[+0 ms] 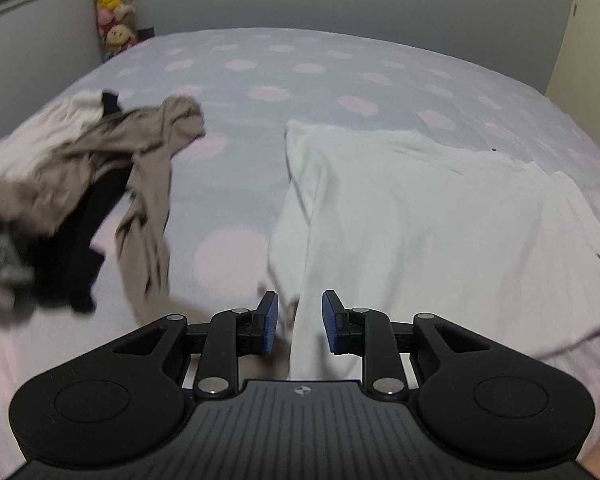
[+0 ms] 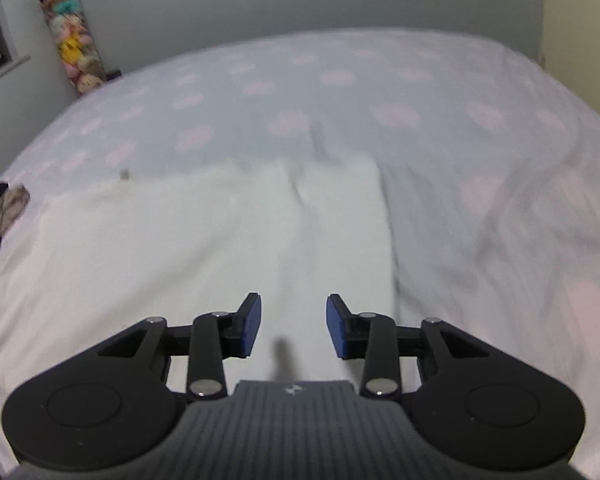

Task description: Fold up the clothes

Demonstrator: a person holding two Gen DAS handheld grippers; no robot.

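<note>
White garment (image 1: 420, 216) apparently lies lengthwise away from both open grippers.

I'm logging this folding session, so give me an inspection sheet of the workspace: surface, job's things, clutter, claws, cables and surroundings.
Surface: bed under a pale sheet with pink spots, lightly wrinkled.
Job's things: white garment spread flat ahead of both claws; it also fills the middle of the right wrist view.
Clutter: heap of unfolded clothes, beige, black and white, on the left of the bed, apart from the white garment.
Claws: left claw open, over the garment's left edge; right claw open, over the garment, holding nothing.
Cables: nothing seen.
Surroundings: grey wall; column of plush toys in the far left corner.
</note>
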